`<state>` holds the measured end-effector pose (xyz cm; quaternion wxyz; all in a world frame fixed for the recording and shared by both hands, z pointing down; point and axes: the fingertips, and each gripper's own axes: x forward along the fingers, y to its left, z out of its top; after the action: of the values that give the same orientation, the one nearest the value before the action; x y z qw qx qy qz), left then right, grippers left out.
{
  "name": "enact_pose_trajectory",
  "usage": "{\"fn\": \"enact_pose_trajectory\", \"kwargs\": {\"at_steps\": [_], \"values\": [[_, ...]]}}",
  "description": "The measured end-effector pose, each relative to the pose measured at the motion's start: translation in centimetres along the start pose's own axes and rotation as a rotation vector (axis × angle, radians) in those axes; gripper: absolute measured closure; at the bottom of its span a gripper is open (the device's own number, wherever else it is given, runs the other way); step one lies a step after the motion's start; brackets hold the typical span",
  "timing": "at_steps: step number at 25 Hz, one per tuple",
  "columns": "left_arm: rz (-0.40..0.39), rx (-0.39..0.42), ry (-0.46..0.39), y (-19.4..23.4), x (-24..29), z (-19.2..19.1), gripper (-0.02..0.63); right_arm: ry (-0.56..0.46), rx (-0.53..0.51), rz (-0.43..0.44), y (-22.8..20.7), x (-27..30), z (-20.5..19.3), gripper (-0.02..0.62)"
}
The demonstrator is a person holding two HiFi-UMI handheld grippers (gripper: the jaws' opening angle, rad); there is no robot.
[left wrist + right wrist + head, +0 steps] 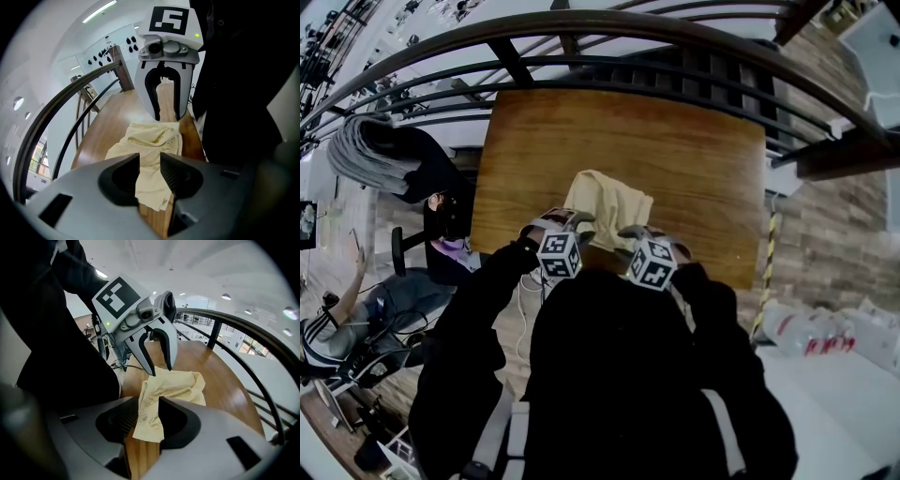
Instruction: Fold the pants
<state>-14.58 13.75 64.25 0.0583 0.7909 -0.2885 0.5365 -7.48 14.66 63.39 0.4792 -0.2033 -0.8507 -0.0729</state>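
One wooden tabletop [675, 169] carries the pale yellow pants [605, 208], bunched in a loose heap at its near edge, about midway along it. Both grippers point down at the heap's near end, side by side. The left gripper [150, 164] has its jaws spread wide with a flap of the cloth lying loose between them, and the right gripper [149, 408] stands the same — jaws wide apart around another flap, gripping nothing.
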Motion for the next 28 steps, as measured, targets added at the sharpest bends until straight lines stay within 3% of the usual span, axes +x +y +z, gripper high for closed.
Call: {"fn": "enact_pose_trajectory", "kwargs": {"at_steps": [18, 24, 28], "values": [[0.045, -0.073, -0.032, 3.4, 0.1, 1.5, 0.489, -0.025, 0.095, -0.121, -3.2, -2.2, -0.5, 0.479], [0.064, -0.054, -0.029, 4.8, 0.7, 2.3, 0.489, -0.058, 0.138, -0.165, -4.3, -3.0, -0.3, 0.479], [0.107, -0.138, -0.079, 7.0, -0.2, 3.7, 0.489, -0.142, 0.230, -0.232, -6.1, -4.6, 0.7, 0.479]]}}
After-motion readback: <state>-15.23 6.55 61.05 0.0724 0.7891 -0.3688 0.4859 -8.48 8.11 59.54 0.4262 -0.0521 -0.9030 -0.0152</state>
